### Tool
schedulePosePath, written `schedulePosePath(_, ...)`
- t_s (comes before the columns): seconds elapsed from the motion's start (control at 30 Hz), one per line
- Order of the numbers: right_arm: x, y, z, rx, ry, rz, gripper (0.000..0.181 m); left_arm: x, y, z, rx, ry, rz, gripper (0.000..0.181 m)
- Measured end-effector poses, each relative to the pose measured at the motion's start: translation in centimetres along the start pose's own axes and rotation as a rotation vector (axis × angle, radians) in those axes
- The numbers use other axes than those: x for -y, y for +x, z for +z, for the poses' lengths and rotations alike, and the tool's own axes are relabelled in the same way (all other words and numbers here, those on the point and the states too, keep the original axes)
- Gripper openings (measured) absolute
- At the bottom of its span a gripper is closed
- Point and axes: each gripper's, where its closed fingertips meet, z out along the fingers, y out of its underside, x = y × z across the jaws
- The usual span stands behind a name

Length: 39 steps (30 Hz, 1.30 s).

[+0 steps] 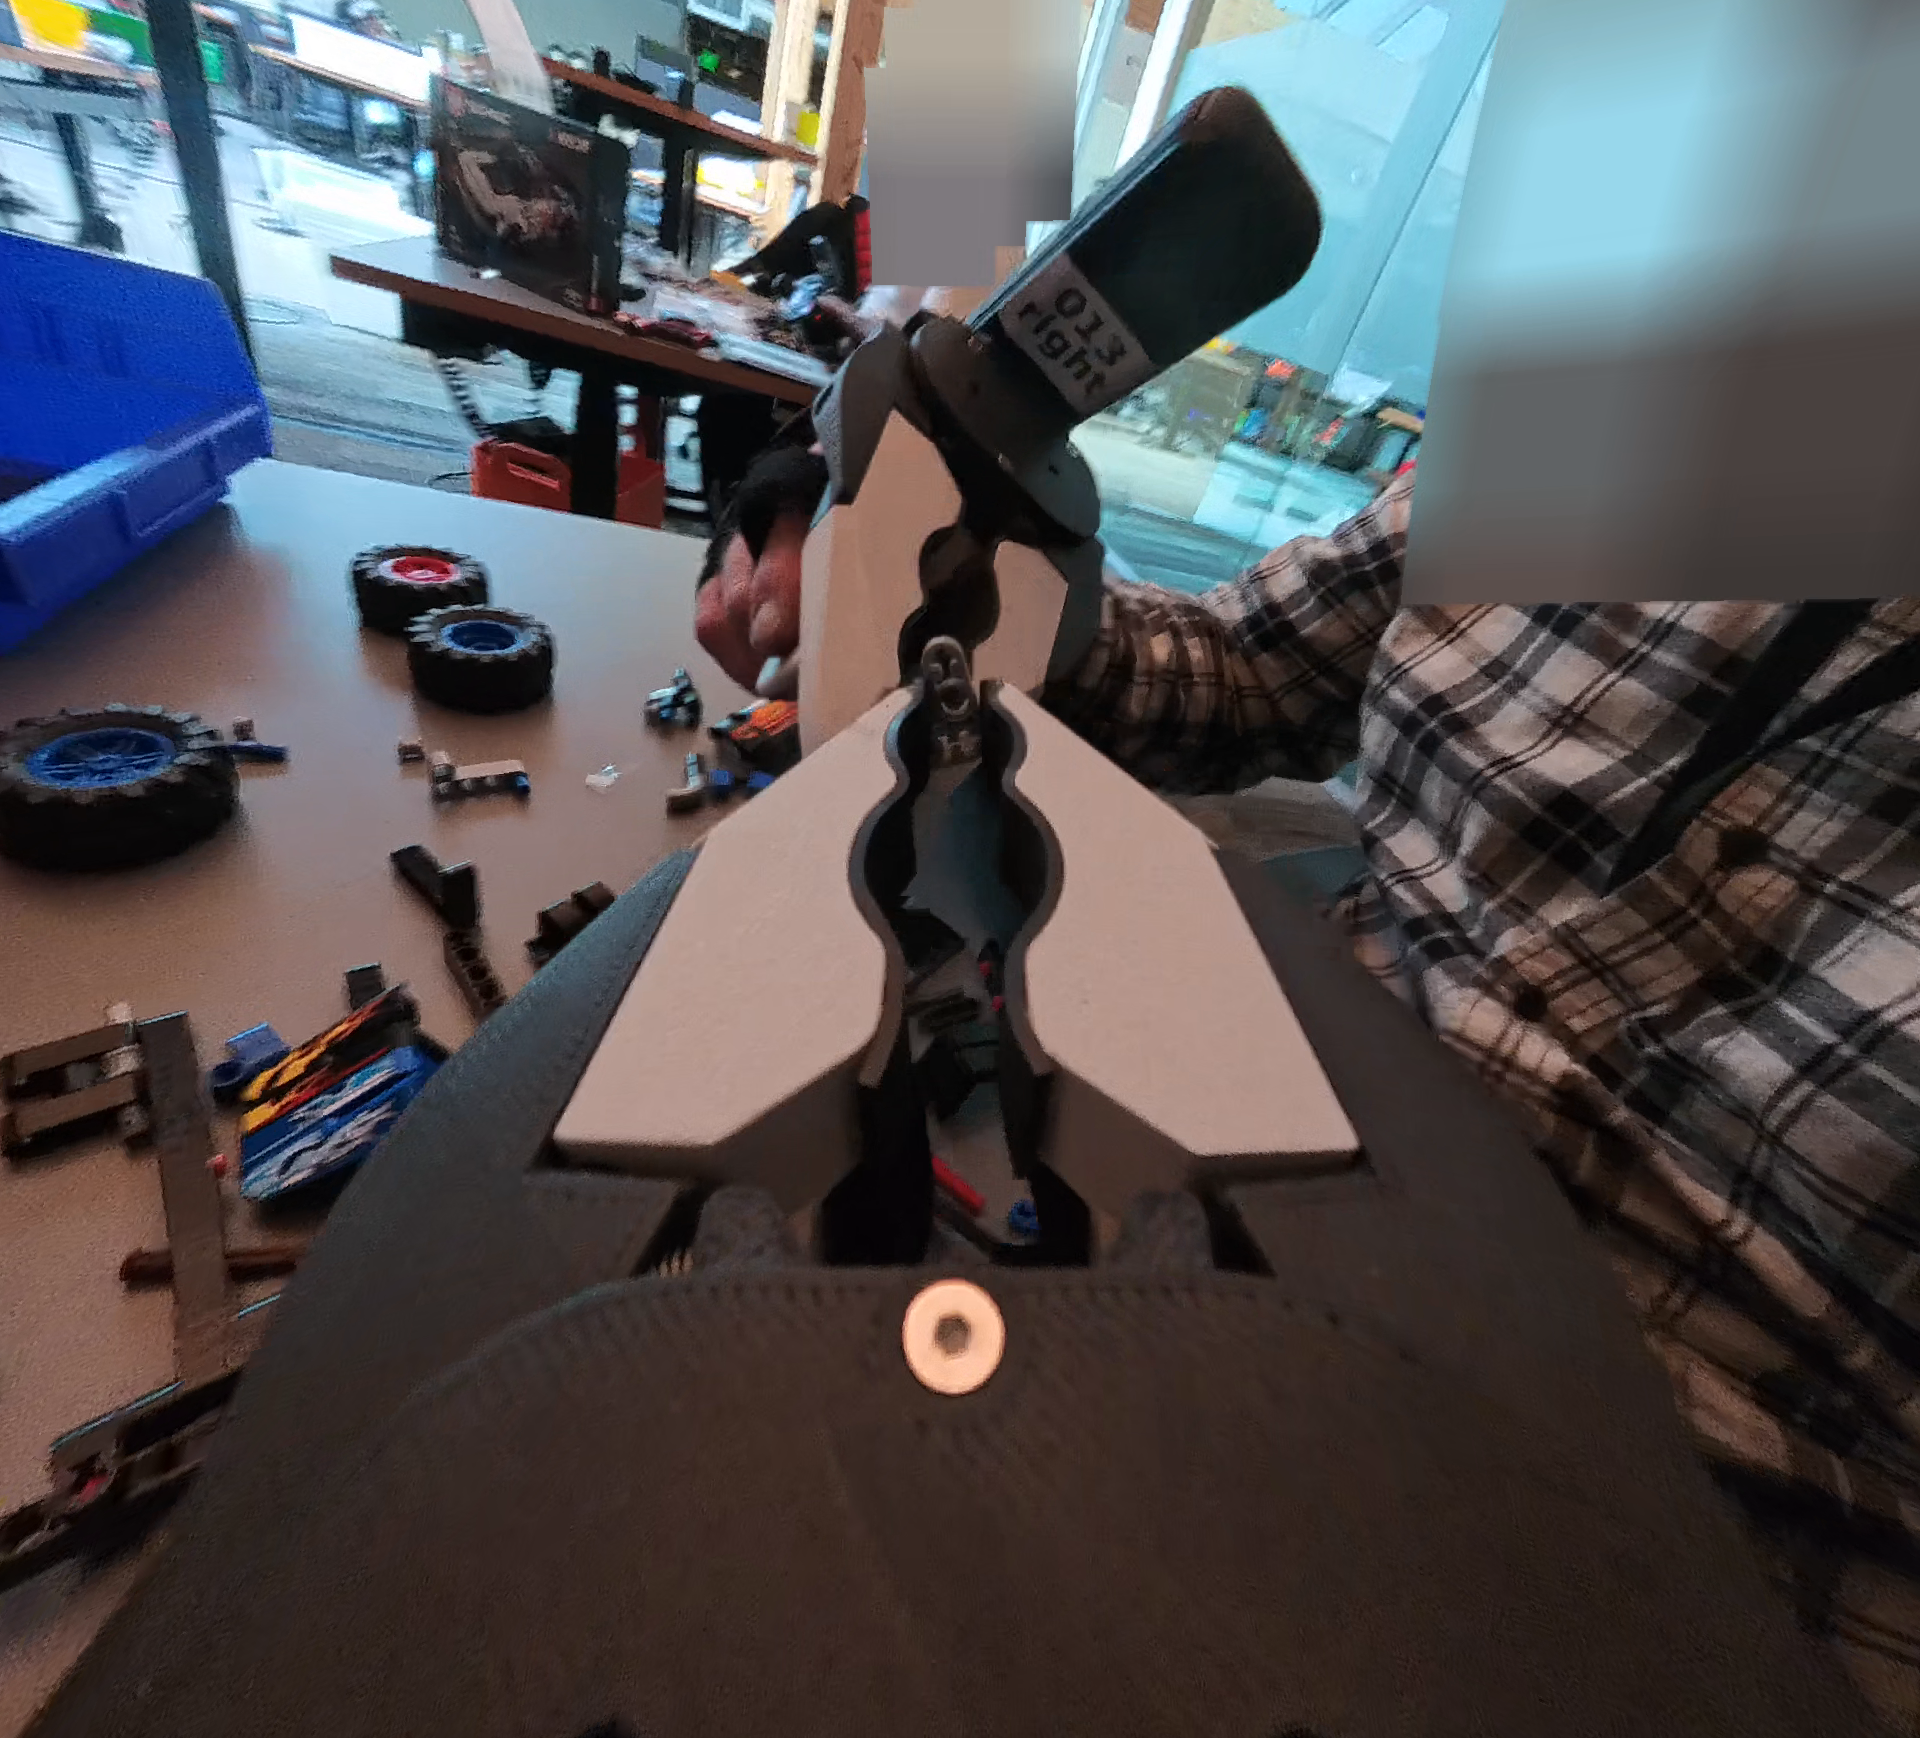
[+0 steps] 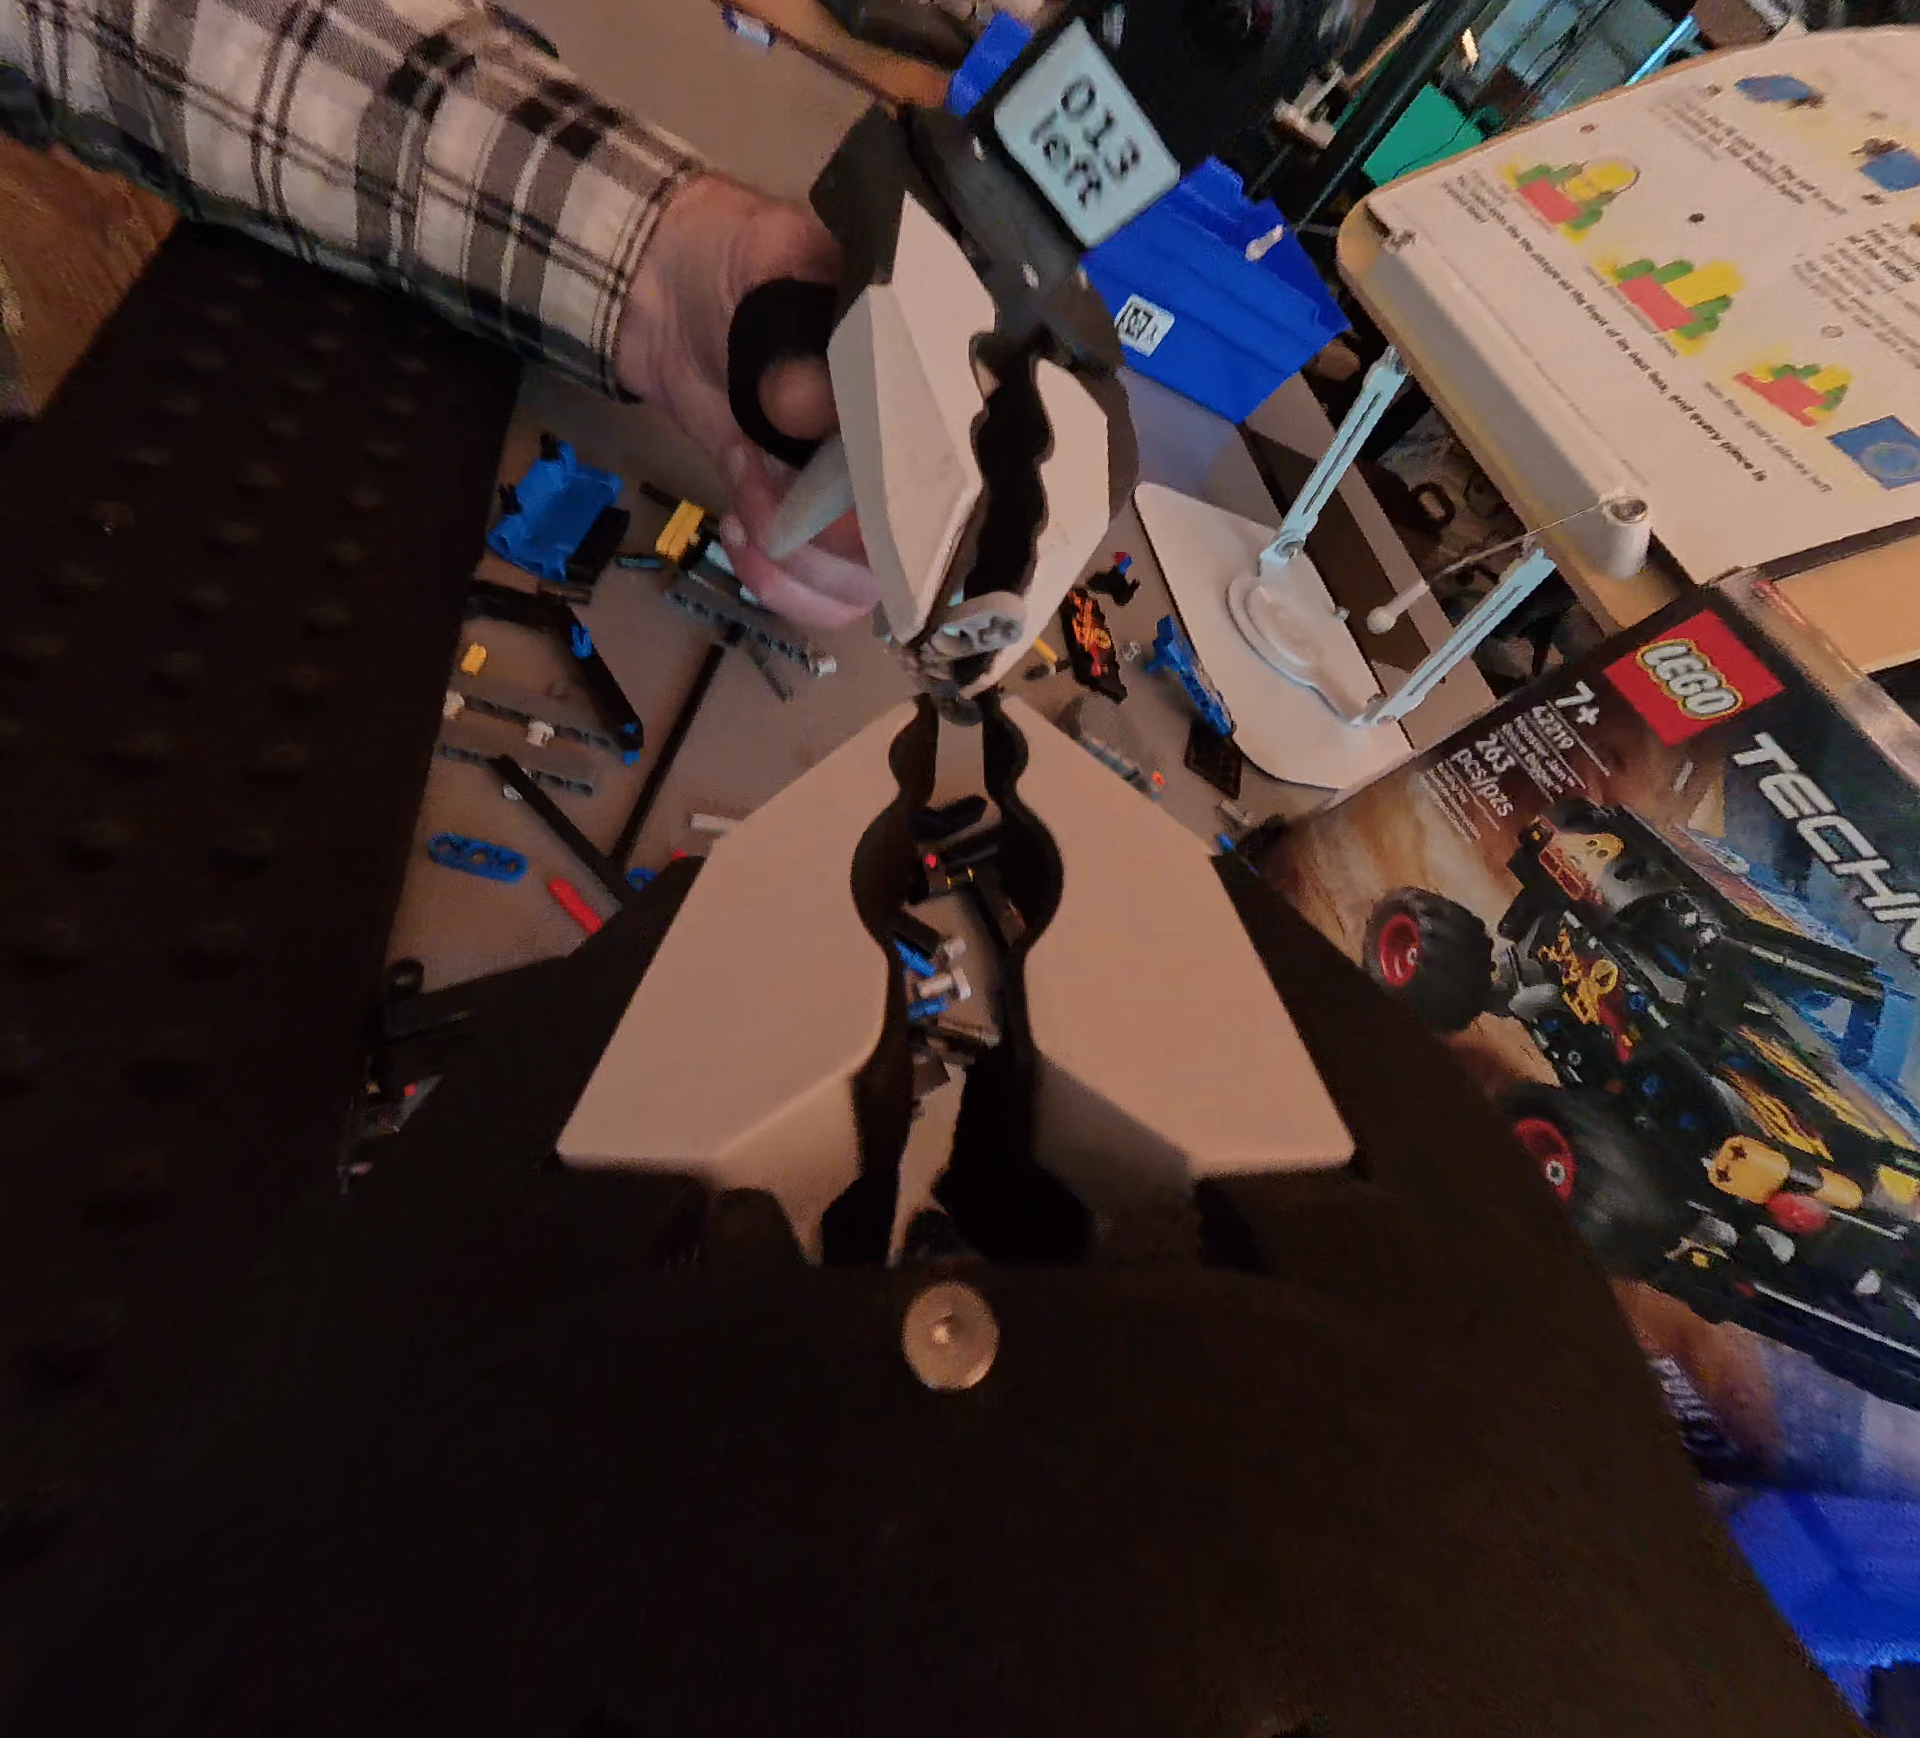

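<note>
Two handheld grippers meet tip to tip above a brown table (image 1: 312, 909) strewn with small plastic building pieces. The left gripper (image 1: 948, 720), its white fingers nearly closed, pinches a small grey pin-shaped building piece (image 1: 948, 686). The right gripper (image 2: 954, 712), equally narrow, touches the same piece; its grip is unclear.

Workshop: timber posts (image 1: 868, 5), glass partition (image 1: 1299, 161), brown tables (image 1: 582, 317).
</note>
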Motion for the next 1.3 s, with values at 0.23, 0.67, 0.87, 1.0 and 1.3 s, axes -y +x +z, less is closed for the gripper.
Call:
schedulePosePath(0.23, -3.8, 3.2, -1.9, -0.055, -0.054, 0.188, 0.012, -4.7, -4.8, -4.6, 0.373, -0.433, 0.134, 0.003)
schedulePosePath(0.67, -8.6, 6.4, -3.5, -0.134, -0.141, 0.335, 0.014, -6.3, -10.5, -4.6, 0.638, -0.688, 0.363, 0.034)
schedulePosePath(0.87, -9.4, 6.3, -3.3, -0.140, -0.157, 0.339, 0.013, -10.3, -13.6, -3.0, 0.636, -0.938, 0.441, 0.038)
schedulePosePath(1.0, -9.4, 6.4, -3.5, -0.144, -0.152, 0.340, 0.013, -10.3, -14.0, -2.2, 0.628, -0.895, 0.429, 0.023)
schedulePosePath(1.3, -9.9, 5.4, -2.7, -0.109, -0.183, 0.339, 0.021, -9.0, -12.9, -1.5, 0.568, -0.718, 0.287, 0.021)
